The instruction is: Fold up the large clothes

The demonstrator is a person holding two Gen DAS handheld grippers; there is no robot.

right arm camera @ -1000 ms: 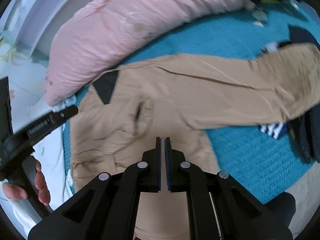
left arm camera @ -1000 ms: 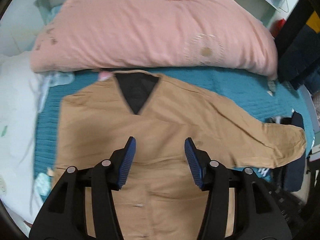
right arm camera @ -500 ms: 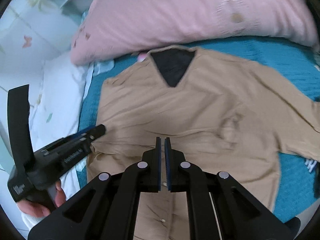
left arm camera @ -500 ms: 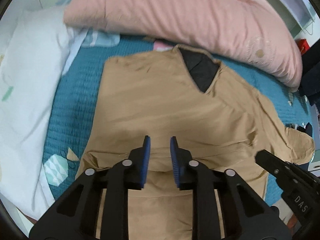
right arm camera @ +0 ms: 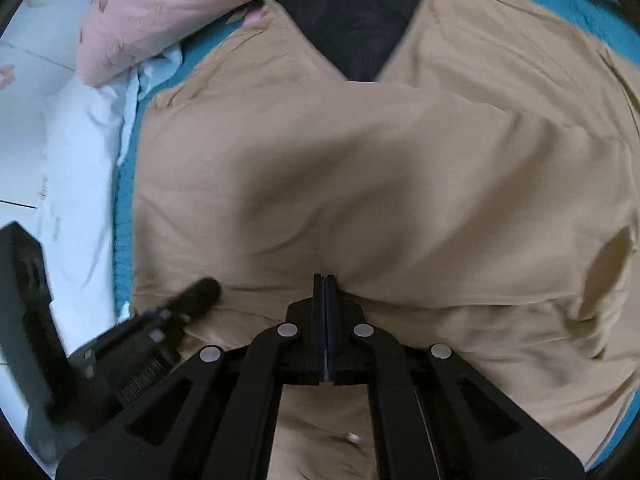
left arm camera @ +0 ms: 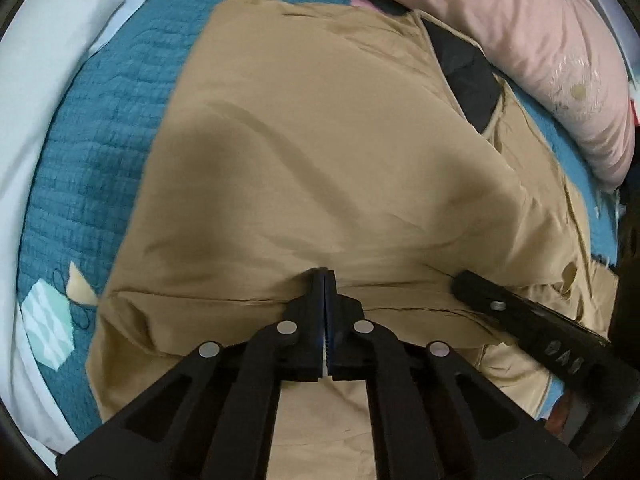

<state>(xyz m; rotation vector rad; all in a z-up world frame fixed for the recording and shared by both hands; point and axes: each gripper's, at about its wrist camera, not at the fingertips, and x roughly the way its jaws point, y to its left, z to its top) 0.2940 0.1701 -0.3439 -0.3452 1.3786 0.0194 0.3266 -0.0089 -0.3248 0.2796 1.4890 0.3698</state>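
Here your tan shirt (left arm camera: 340, 152) lies spread flat on a blue-green blanket (left arm camera: 92, 152) that covers the bed, with its black V-shaped neck patch (right arm camera: 352, 20) pointing away from you. On the left side there is a white sheet (left arm camera: 44, 64), and a big pink pillow (left arm camera: 540, 28) lies along the far edge, just past the collar. Your left gripper (left arm camera: 323, 276) has its fingers closed tight on a fold across the middle of the shirt, and your right gripper (right arm camera: 324, 280) is closed the same way on that fold, farther to the right. Only the left camera shows a small patch of pale pattern (left arm camera: 48, 320) on the blanket by the shirt's left edge, and it sees your right gripper coming in from the right. Only the right camera shows the neck patch straight on, a small button (right arm camera: 352, 437) low on the shirt, and your left gripper blurry at the left. Half a second ago your left fingers had a gap between them; now they are shut. The shirt also fills much more of both views than before.
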